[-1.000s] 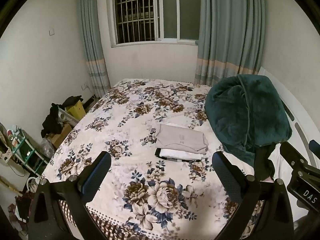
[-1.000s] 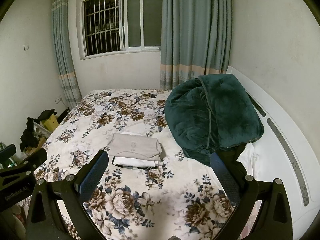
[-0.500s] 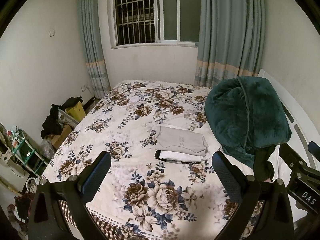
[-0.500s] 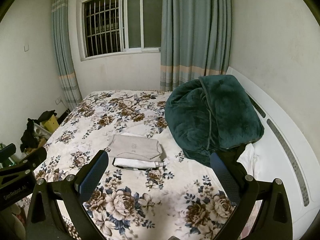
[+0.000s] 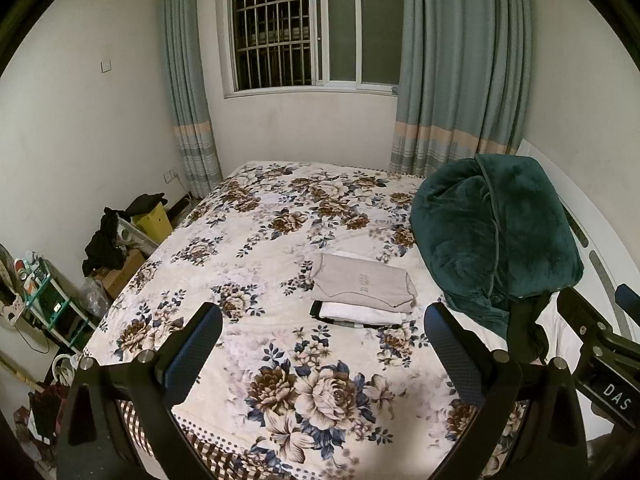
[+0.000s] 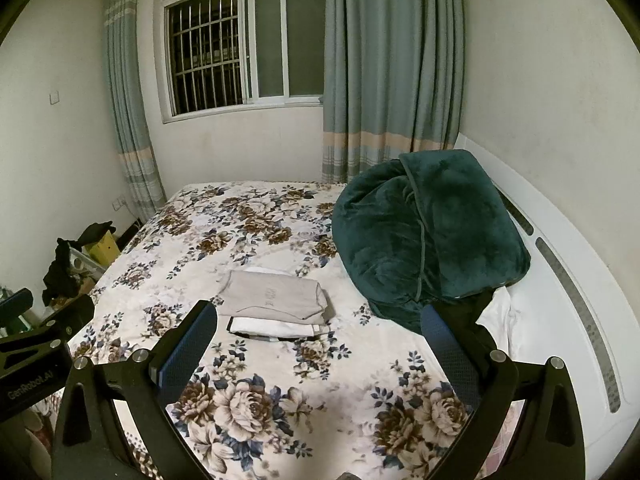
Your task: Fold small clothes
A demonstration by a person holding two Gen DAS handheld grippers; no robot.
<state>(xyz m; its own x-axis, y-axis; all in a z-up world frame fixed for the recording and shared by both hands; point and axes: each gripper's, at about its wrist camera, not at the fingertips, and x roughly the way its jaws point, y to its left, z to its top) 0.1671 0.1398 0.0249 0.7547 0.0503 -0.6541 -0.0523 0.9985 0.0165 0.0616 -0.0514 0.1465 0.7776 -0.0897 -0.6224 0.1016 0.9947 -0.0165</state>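
A small stack of folded clothes (image 5: 362, 292) lies on the floral bed (image 5: 280, 248), a beige garment on top and white and dark ones under it. It also shows in the right wrist view (image 6: 276, 304). My left gripper (image 5: 322, 344) is open and empty, held above the near end of the bed, short of the stack. My right gripper (image 6: 318, 344) is open and empty, also short of the stack. A dark garment (image 6: 468, 320) lies next to the white pillow (image 6: 500, 312), half under the blanket.
A bunched dark green blanket (image 5: 496, 240) sits on the bed's right side by the white headboard (image 6: 560, 248). Boxes and dark clothes (image 5: 120, 236) and a small shelf (image 5: 44, 296) stand on the floor at the left. A barred window (image 5: 312, 28) is behind.
Both grippers have drawn back and tilted up slightly; the bed and stack sit a little lower in view. Both stay open and empty.
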